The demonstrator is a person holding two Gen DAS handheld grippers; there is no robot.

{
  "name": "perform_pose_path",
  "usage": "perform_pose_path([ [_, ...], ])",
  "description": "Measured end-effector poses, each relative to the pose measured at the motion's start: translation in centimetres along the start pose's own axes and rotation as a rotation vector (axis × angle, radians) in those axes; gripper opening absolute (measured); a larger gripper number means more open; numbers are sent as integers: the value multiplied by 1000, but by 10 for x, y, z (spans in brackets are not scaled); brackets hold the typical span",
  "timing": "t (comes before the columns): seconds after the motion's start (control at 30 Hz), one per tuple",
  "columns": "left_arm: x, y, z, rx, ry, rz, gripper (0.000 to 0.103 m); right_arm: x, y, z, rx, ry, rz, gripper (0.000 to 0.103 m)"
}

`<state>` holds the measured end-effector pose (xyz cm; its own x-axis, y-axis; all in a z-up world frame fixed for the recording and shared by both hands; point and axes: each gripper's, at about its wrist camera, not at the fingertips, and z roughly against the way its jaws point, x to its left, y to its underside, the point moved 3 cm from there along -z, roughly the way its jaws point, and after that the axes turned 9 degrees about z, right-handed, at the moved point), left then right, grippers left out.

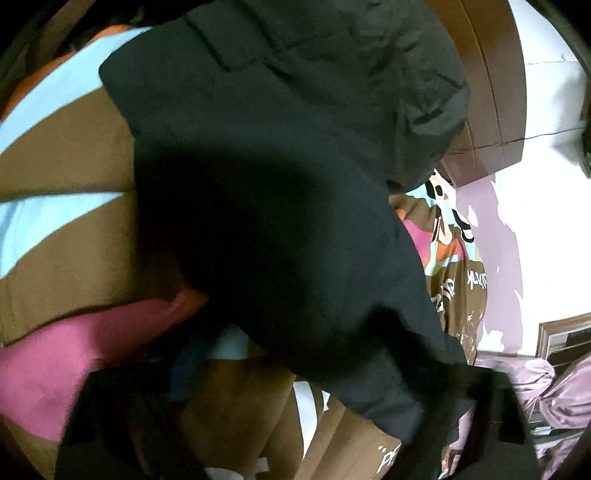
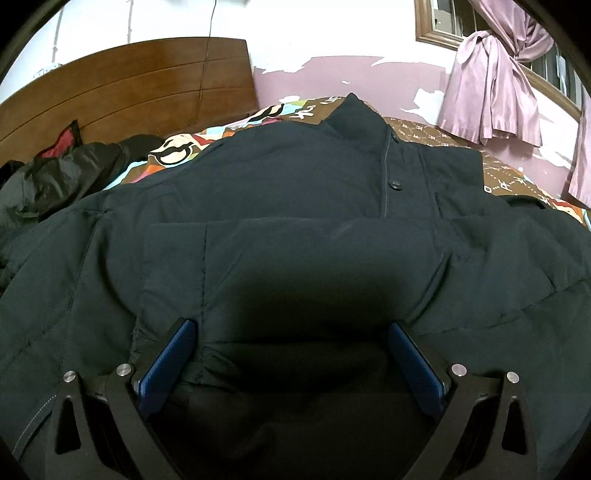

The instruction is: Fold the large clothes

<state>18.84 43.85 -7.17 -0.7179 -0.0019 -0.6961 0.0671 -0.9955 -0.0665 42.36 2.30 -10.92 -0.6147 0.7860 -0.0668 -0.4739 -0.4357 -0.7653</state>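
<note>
On the far left of the right wrist view, a black puffy garment with a red patch [image 2: 55, 173] lies bunched against the wooden headboard [image 2: 122, 88]. Next to it the patterned bedspread [image 2: 517, 177] shows in brown, orange and light blue. The dark jacket [image 2: 295, 221], the thing to be folded, lies spread over the bed and fills most of the view, its stand-up collar pointing away towards the wall and its buttoned front running down right of the middle. A folded-over part of it lies across the near middle. The right gripper [image 2: 291, 354] rests low over this fold with its blue pads [image 2: 173, 354] set wide apart; jacket cloth bulges between them, but they are released rather than clenched. At the right, a pink curtain [image 2: 495, 85] hangs knotted at the window [image 2: 439, 22].

In the left wrist view the scene is rolled and blurred. Bedspread stripes sit at the left, a dark jacket sleeve [image 1: 295, 184] crosses the middle close to the lens, and the wall lies to the right. The left gripper [image 1: 258, 424] shows only as dark blurred shapes at the bottom, so I cannot tell whether its fingers grasp the cloth.
</note>
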Motion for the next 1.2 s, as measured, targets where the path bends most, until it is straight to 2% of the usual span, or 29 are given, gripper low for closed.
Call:
perform_pose_path([
  [0.03, -1, -1, 2, -7, -1, -17, 39, 0, 0, 0, -3, 2, 1, 103],
  [0.07, -4, 0, 11, -48, -7, -53, 31, 0, 0, 0, -3, 5, 1, 103],
  [0.13, -9, 2, 20, -99, 3, -90, 18, 0, 0, 2, -6, 8, 0, 103],
  [0.23, -23, 9, 40, -162, 18, -177, 10, -6, 0, 10, 5, -14, -34, 103],
  [0.37, -41, 26, 63, -218, 14, -309, 8, -30, -6, 39, -44, -90, -208, 103],
  [0.47, -56, 35, 82, -236, 84, -387, 5, -47, -5, 50, -29, -94, -306, 103],
  [0.57, -83, 60, 102, -287, 135, -529, 5, -54, -2, 65, -40, -79, -317, 103],
  [0.7, -120, 102, 109, -295, 221, -689, 4, -65, 4, 79, -55, -54, -314, 103],
  [0.8, -148, 151, 118, -310, 307, -866, 4, -82, 7, 87, -80, -53, -341, 103],
  [0.87, -165, 183, 118, -295, 360, -968, 4, -97, 10, 92, -94, -43, -374, 103],
  [0.97, -187, 229, 109, -230, 414, -1080, 4, -122, 15, 104, -102, 3, -395, 103],
  [1.07, -203, 282, 88, -97, 448, -1195, 4, -141, 21, 118, -117, 56, -386, 103],
  [1.2, -206, 345, 59, 57, 464, -1314, 4, -163, 37, 133, -114, 103, -415, 103],
])
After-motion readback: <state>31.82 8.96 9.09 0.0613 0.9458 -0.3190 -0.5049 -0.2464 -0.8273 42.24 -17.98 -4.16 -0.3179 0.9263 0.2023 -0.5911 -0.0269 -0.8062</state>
